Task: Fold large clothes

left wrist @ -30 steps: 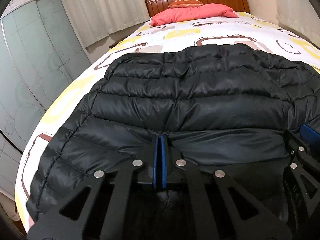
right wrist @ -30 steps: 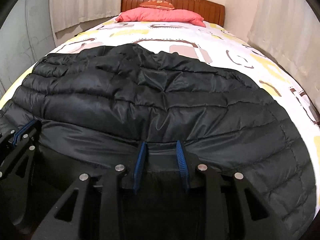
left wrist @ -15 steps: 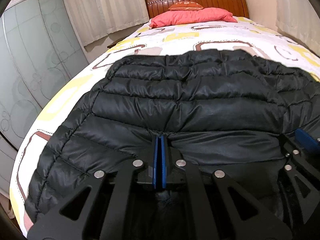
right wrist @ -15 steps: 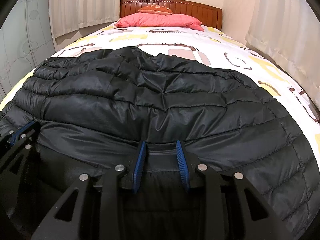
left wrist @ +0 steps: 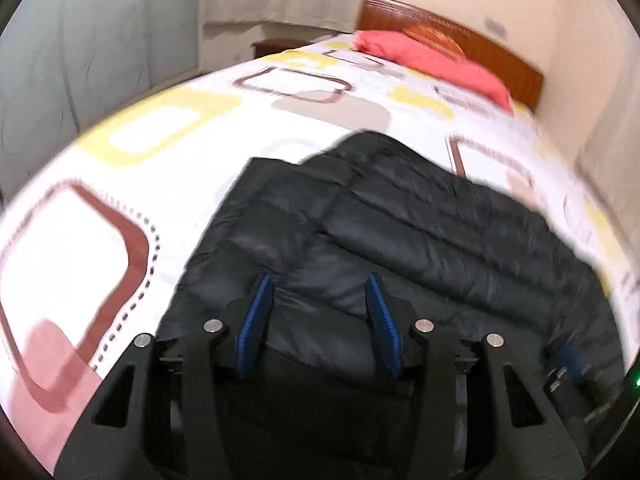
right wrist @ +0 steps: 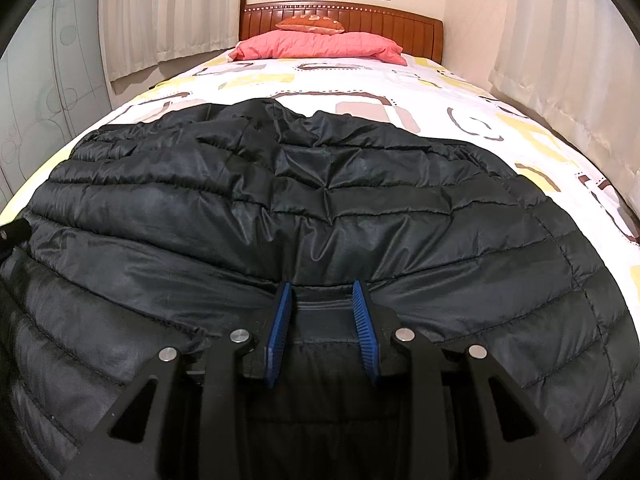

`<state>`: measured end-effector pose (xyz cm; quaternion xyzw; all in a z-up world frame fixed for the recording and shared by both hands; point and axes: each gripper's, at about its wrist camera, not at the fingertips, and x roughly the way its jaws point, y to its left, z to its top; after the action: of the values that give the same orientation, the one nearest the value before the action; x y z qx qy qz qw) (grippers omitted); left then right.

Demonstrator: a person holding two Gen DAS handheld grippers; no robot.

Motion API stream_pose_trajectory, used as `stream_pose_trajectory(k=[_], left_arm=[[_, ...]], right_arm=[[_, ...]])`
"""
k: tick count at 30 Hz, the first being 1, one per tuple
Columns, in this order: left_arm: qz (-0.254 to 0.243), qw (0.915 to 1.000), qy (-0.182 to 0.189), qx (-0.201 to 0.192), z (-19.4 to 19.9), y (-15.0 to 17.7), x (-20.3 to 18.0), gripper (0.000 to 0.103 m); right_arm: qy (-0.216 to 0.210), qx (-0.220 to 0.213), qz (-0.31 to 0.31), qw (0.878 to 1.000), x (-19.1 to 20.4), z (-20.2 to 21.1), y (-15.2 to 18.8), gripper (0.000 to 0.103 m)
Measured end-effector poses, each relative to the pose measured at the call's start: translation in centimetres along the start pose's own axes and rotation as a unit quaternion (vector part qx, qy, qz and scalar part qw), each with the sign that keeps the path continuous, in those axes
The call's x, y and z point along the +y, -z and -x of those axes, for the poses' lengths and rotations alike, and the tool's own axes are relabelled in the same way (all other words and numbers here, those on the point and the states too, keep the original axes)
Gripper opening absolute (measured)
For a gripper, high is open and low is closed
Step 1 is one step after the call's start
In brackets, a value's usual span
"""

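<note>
A black quilted puffer jacket lies spread across the foot of the bed. My right gripper is shut on a thick fold of its near hem, and the fabric bunches at the blue pads. In the blurred left wrist view, my left gripper hovers over the jacket's left part. Its jaws are opening; fabric shows between the pads, but they do not press on it. The right gripper's blue pad shows at the lower right of that view.
The bed's patterned white, yellow and brown sheet runs on past the jacket to a pink pillow and a wooden headboard. Curtains hang on both sides. A frosted wardrobe stands to the left.
My left gripper let go of the jacket's hem, its jaws parted, and it swung left and rolled, so more bare sheet shows. The right gripper kept still with its grip unchanged.
</note>
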<state>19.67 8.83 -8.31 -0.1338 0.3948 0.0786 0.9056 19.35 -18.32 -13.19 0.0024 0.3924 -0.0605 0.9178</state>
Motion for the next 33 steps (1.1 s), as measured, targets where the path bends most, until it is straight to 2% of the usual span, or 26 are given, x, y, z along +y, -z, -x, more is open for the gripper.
stream_pose_trajectory(k=[3, 4, 6, 8, 10, 14, 18, 21, 23, 24, 26, 27, 29, 31, 32, 33], left_arm=[[0.058, 0.9978, 0.029, -0.013, 0.4, -0.7, 2.5, 0.056], [0.068, 0.9971, 0.030, -0.015, 0.4, -0.8, 3.1, 0.058], [0.082, 0.9964, 0.018, -0.016, 0.3, -1.1, 4.3, 0.070], [0.104, 0.9944, 0.018, -0.005, -0.1, -1.1, 5.7, 0.070], [0.136, 0.9889, 0.052, 0.029, -1.3, -0.9, 7.4, 0.070], [0.204, 0.9688, 0.116, 0.080, -3.5, 0.0, 9.5, 0.078], [0.241, 0.9481, 0.180, 0.103, -4.6, 0.4, 9.7, 0.084], [0.262, 0.9329, 0.221, 0.109, -5.0, 0.6, 9.9, 0.084], [0.259, 0.9354, 0.216, 0.107, -5.4, 0.8, 10.3, 0.083], [0.262, 0.9342, 0.216, 0.109, -5.7, 1.1, 10.6, 0.083], [0.281, 0.9264, 0.226, 0.109, -6.0, 1.2, 11.2, 0.083], [0.280, 0.9261, 0.226, 0.114, -6.0, 1.1, 11.2, 0.083], [0.269, 0.9296, 0.222, 0.120, -5.7, 0.7, 11.2, 0.083], [0.268, 0.9413, 0.176, 0.105, -4.8, 0.4, 11.8, 0.084], [0.271, 0.9429, 0.170, 0.093, -4.6, 0.2, 12.1, 0.086], [0.273, 0.9390, 0.187, 0.095, -5.0, 0.4, 12.1, 0.090]], right_arm=[[-0.001, 0.000, -0.001, 1.000, -0.1, 0.0, 0.0, 0.032], [-0.002, -0.001, -0.002, 1.000, -0.1, 0.1, -0.1, 0.032], [-0.002, -0.001, -0.002, 1.000, -0.1, 0.1, 0.0, 0.032], [-0.002, -0.001, -0.002, 1.000, -0.1, 0.1, 0.0, 0.032], [-0.002, -0.001, -0.003, 1.000, -0.1, 0.1, 0.0, 0.032], [-0.002, -0.001, -0.003, 1.000, -0.2, 0.1, 0.0, 0.032], [-0.003, -0.001, -0.004, 1.000, -0.2, 0.1, 0.0, 0.032], [-0.003, -0.001, -0.004, 1.000, -0.3, 0.1, 0.0, 0.033], [-0.003, -0.001, -0.004, 1.000, -0.3, 0.1, 0.0, 0.033], [-0.003, -0.001, -0.004, 1.000, -0.3, 0.1, 0.0, 0.033], [-0.004, -0.001, -0.005, 1.000, -0.4, 0.1, 0.0, 0.033], [-0.005, -0.001, -0.006, 1.000, -0.4, 0.1, 0.0, 0.033], [-0.007, -0.001, -0.008, 1.000, -0.3, 0.1, 0.0, 0.033], [-0.011, -0.001, -0.011, 1.000, -0.1, 0.1, 0.0, 0.033], [-0.012, -0.001, -0.012, 1.000, -0.2, 0.0, 0.0, 0.033], [-0.013, -0.002, -0.013, 1.000, 0.0, 0.0, 0.0, 0.033]])
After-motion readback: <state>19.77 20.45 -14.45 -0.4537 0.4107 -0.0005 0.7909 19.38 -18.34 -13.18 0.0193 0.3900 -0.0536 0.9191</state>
